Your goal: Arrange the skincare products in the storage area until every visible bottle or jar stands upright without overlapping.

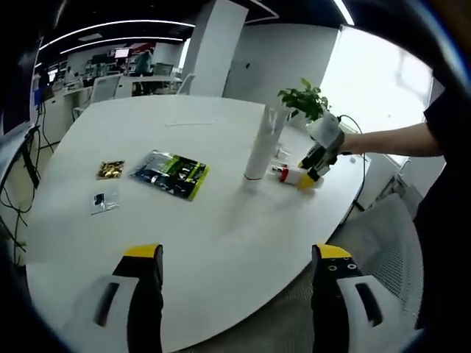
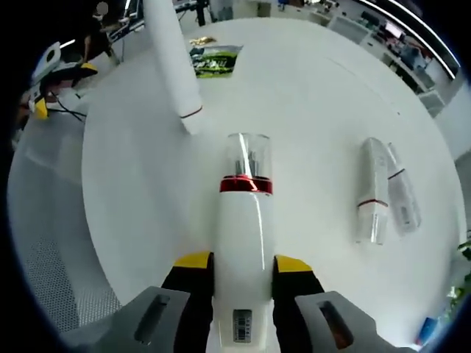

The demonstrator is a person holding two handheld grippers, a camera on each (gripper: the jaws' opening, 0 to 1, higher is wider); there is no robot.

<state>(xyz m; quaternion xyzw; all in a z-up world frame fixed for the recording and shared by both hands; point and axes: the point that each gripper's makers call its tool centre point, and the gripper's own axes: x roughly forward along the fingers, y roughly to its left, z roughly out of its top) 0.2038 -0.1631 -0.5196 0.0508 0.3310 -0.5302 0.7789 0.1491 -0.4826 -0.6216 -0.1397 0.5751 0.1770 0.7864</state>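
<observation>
My right gripper point(image 2: 243, 266) is shut on a white bottle point(image 2: 243, 220) with a red band and a clear cap, held lengthwise between the jaws and pointing away from me. In the left gripper view that bottle point(image 1: 291, 175) lies low over the table beside the right gripper point(image 1: 318, 160). Just beyond it a tall white tube point(image 2: 173, 62) stands upright on its cap, the same tube point(image 1: 259, 151) being mid-table in the left gripper view. Two more white bottles point(image 2: 372, 187) point(image 2: 403, 197) lie flat side by side to the right. My left gripper point(image 1: 237, 257) is open over the near table edge, holding nothing.
A round white table point(image 1: 206, 235) carries a green and black packet point(image 1: 171, 173), a gold packet point(image 1: 110, 170) and a small clear packet point(image 1: 105, 200). A potted plant point(image 1: 305, 99) stands at the far edge. A person's arm point(image 1: 390, 140) reaches in from the right.
</observation>
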